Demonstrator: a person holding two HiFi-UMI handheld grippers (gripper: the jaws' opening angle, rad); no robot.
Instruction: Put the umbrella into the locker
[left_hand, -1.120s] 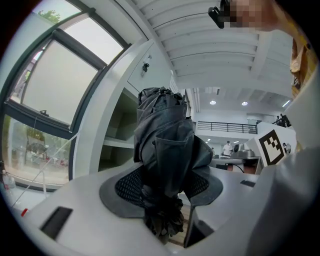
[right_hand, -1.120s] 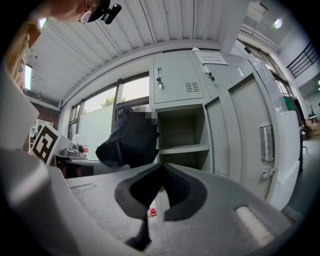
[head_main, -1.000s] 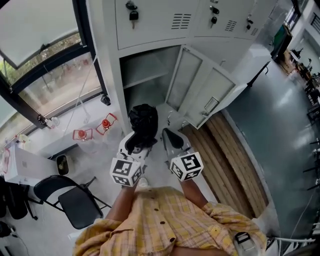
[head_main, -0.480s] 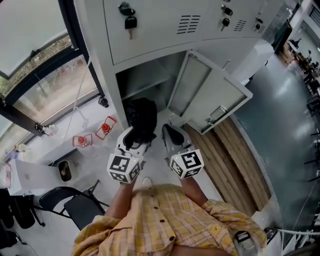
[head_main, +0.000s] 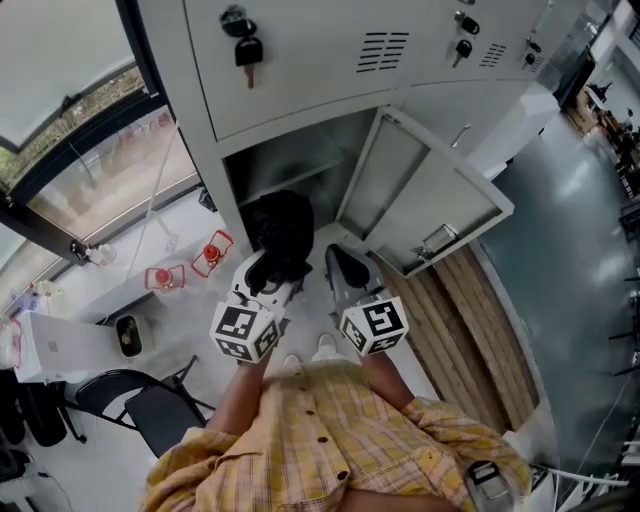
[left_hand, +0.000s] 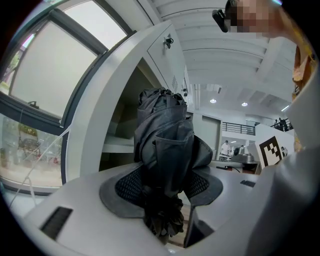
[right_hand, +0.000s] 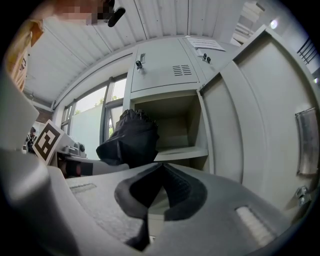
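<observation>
Since the earlier frames, both tongs have been carried closer to the locker (head_main: 300, 160), whose open compartment is now seen larger at 12 o'clock in the head view. Nearest, at 6 o'clock, a checked shirt (head_main: 330, 440) is seen, with both arms stretched forward. Just beyond it, the left tongs (head_main: 270, 275) are clenched on the folded black umbrella (head_main: 280, 225). In the left gripper view the mesh pads (left_hand: 127, 185) are pressed against the bundled fabric on both sides, and the umbrella (left_hand: 162, 135) projects ahead of them. At 3 o'clock of these, just beside them, the right tongs (head_main: 342, 265) are closed on nothing, their pads brought together in the right gripper view (right_hand: 161, 172). The umbrella's far end lies at the mouth of the compartment; whether the threshold has been crossed cannot be told. A folding chair (head_main: 140, 400) stands on the floor at 8 o'clock. The locker door (head_main: 420, 195) is swung open at 2 o'clock. Farthest, keys (head_main: 247, 50) hang from the upper door at 11 o'clock.
</observation>
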